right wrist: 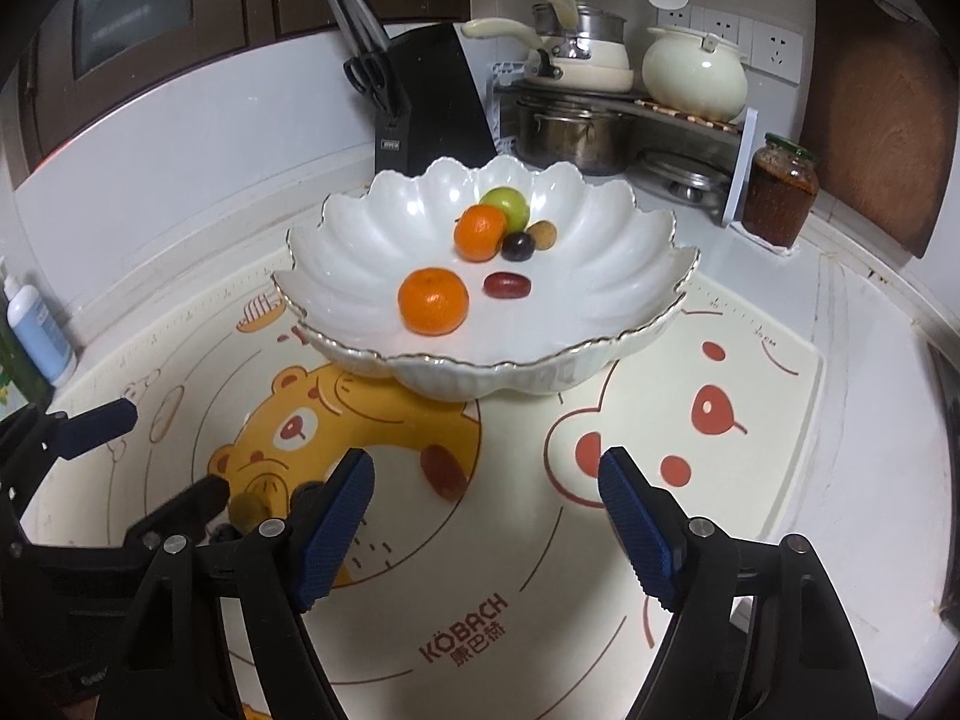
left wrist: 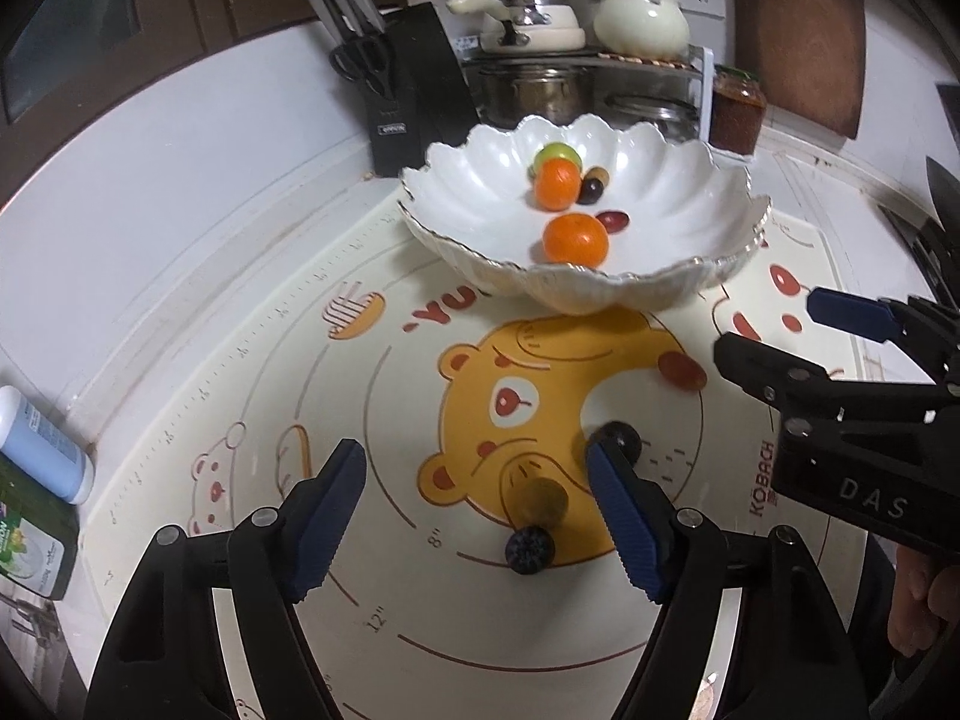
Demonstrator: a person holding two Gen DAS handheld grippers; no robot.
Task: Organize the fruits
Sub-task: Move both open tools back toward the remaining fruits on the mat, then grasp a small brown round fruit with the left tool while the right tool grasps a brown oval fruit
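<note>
A white scalloped bowl [left wrist: 678, 204] [right wrist: 360, 240] stands on the bear-print mat and holds two oranges [right wrist: 433, 300], a green fruit [right wrist: 507, 204], a dark grape, a brown longan and a red date [right wrist: 507, 285]. On the mat lie a red date [left wrist: 681, 372] [right wrist: 445, 471], a brown longan [left wrist: 543, 501] [right wrist: 249, 509], a dark grape [left wrist: 618, 439] and a blueberry [left wrist: 528, 549]. My left gripper [left wrist: 477, 519] is open, low over the mat, with the longan and blueberry between its fingers. My right gripper [right wrist: 486, 519] is open and empty above the mat; it also shows in the left wrist view [left wrist: 774, 330].
A black knife block [right wrist: 429, 102] with scissors stands behind the bowl. A rack with pots [right wrist: 576, 126] and a cream kettle [right wrist: 696, 72] sits at the back right, with a jar of red sauce [right wrist: 780, 192] beside it. Bottles [left wrist: 42, 450] stand at the mat's left edge.
</note>
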